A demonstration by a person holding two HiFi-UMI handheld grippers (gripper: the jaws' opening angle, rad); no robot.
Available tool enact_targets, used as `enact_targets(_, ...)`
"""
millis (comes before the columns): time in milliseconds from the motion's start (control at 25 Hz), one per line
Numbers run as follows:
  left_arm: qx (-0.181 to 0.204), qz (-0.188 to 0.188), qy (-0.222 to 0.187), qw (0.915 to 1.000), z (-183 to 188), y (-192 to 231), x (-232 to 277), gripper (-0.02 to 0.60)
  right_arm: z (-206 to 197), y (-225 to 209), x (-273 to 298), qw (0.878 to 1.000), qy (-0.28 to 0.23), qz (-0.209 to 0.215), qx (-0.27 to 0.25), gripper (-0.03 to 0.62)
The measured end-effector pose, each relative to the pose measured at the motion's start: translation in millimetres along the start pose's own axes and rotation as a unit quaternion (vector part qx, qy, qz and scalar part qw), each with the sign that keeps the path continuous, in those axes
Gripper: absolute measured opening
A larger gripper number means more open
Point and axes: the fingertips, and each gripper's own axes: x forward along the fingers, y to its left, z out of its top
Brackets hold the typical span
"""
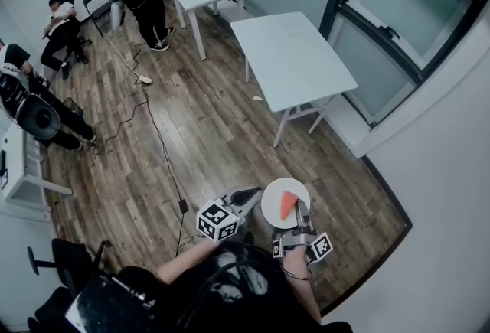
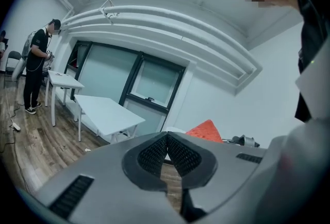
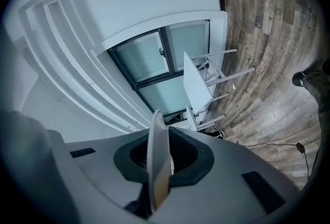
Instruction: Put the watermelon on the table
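Wooden floor separates the white bench (image 1: pixel 295 63), far ahead, from the plate (image 1: pixel 272 197) of watermelon (image 1: pixel 287 206) pinched edgewise by the right fingers (image 3: pixel 178 158); left fingers (image 2: pixel 154 156) are closed, seemingly empty.

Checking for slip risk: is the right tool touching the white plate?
Touching. In the right gripper view the right tool is closed on the rim of the white plate, seen edge-on between its pads.

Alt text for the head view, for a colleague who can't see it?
The right hand-held gripper clamps the rim of a white plate carrying a red watermelon slice. The left hand-held gripper hangs shut and empty beside it; a white table stands ahead by the window.
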Motion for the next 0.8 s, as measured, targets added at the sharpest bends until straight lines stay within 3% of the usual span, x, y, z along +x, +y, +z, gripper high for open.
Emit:
enact_targets(520, -0.005, -0.068, 0.012, 0.9976, 66.5, 86.5, 120.5, 0.005, 74.2, 27.9, 138.2, 0.999, -0.036, 0.006, -0.031, 0.032)
enact_targets(800, -0.020, -0.069, 0.032, 0.9969, 78.4, 133.0, 161.4, 0.005, 85.1, 27.5, 189.4, 0.999, -0.041, 0.004, -0.022, 0.032)
